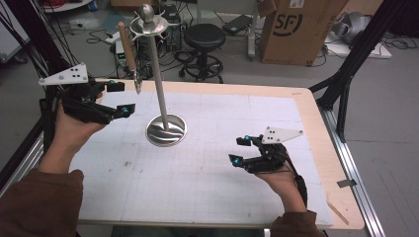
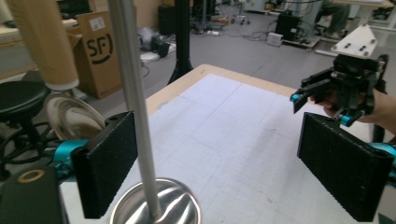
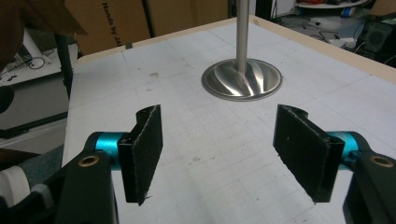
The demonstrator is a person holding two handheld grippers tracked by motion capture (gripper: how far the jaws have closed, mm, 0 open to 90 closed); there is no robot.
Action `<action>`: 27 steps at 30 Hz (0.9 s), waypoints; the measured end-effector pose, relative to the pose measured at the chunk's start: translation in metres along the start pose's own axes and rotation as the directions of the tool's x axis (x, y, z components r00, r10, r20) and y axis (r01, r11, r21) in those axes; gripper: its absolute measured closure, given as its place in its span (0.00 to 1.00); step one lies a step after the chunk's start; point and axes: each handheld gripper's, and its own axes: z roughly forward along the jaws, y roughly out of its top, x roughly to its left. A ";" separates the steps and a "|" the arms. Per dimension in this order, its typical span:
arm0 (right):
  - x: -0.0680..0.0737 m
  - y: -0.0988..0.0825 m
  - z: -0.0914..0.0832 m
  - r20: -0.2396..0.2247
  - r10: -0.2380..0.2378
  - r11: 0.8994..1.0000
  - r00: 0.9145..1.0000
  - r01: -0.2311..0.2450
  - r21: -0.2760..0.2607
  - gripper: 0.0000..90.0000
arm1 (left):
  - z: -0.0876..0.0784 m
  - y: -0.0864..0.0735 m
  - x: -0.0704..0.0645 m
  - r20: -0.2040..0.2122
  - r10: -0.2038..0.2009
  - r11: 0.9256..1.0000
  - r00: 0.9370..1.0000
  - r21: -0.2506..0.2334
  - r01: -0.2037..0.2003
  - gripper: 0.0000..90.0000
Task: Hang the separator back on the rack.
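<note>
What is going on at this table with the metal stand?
A person sits at a table with a two-jaw gripper in each hand. A tall metal stand rises from a round base, and a brush with a wooden handle hangs from the ring at its top. The left gripper is raised beside the brush, jaws open, with nothing between them. The right gripper sits low over the white mat, also open and holding nothing.
</note>
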 end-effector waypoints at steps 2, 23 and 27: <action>0.000 0.000 0.000 -0.001 0.000 1.000 1.000 0.000 -0.002 0.36 | 0.001 -0.003 -0.002 0.008 0.001 1.000 1.000 -0.009 -0.001 0.14; -0.002 -0.002 0.000 0.008 0.000 1.000 1.000 0.000 0.006 0.36 | 0.019 -0.045 -0.014 0.027 -0.043 0.999 0.999 -0.012 0.043 0.12; -0.002 -0.002 -0.001 0.008 0.002 1.000 1.000 -0.002 0.005 0.36 | 0.023 -0.055 -0.017 0.033 -0.047 0.999 0.998 0.017 0.046 0.10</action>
